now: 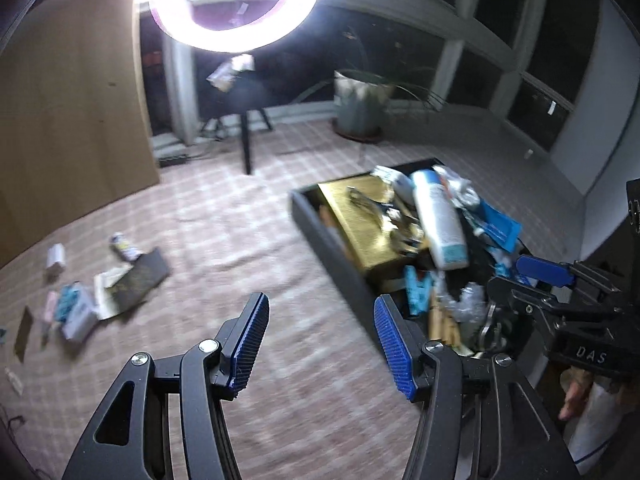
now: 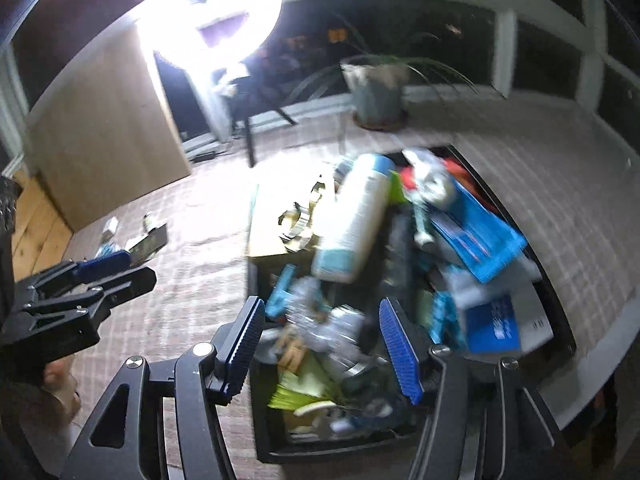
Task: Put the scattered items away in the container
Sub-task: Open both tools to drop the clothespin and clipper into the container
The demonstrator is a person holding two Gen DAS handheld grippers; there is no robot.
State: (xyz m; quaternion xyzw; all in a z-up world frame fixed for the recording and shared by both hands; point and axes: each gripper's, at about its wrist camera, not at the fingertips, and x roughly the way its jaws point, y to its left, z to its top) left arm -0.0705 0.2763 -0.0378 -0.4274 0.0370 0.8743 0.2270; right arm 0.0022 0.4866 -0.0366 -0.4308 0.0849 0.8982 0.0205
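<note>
Checked rug (image 1: 304, 392), right claw (image 1: 516, 276) marked "DAS"

We hold our right gripper (image 2: 320, 344), fingers spread with nothing between them, above the black container (image 2: 560, 308). Inside it a white bottle (image 2: 356, 216) leans across a blue packet (image 2: 484, 236). Left of the container, our left gripper (image 2: 108, 266) hovers over the carpet (image 2: 192, 280).

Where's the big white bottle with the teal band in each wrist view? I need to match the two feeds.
Left wrist: the white bottle lies right of centre, across the heap in the black container, beside the gold box.
Right wrist: the bottle lies centre frame, on the same heap.
Shared landmark: the potted plant behind the container.
</note>
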